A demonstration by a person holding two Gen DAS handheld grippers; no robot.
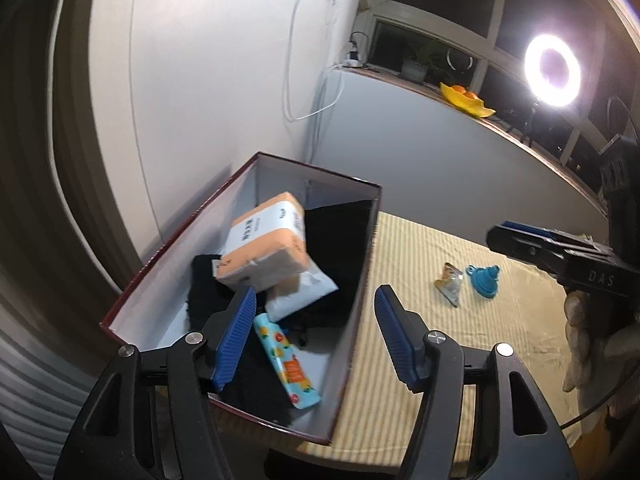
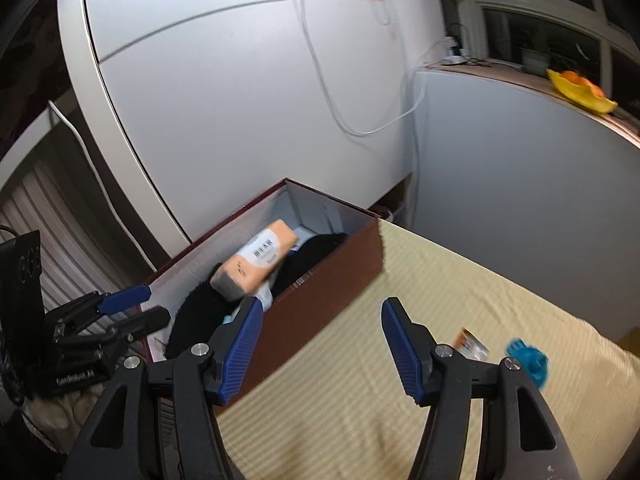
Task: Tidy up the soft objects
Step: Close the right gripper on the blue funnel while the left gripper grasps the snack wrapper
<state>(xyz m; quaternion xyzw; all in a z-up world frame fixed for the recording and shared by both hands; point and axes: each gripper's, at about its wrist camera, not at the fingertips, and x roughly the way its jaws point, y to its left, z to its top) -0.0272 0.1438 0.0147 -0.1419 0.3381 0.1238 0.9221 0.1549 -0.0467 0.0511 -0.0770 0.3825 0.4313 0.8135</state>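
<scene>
A dark red box with a white inside stands on the yellow striped table. In it lie an orange-and-white tissue pack, a white pack, a light blue floral pack and black cloth. My left gripper is open and empty, just above the box's near end. My right gripper is open and empty, over the table beside the box; the orange pack shows inside. The right gripper also shows at the right edge of the left wrist view.
A small foil packet and a blue silicone funnel lie on the striped cloth right of the box. White cabinet walls stand behind. A yellow bowl of oranges and a ring light are on the sill.
</scene>
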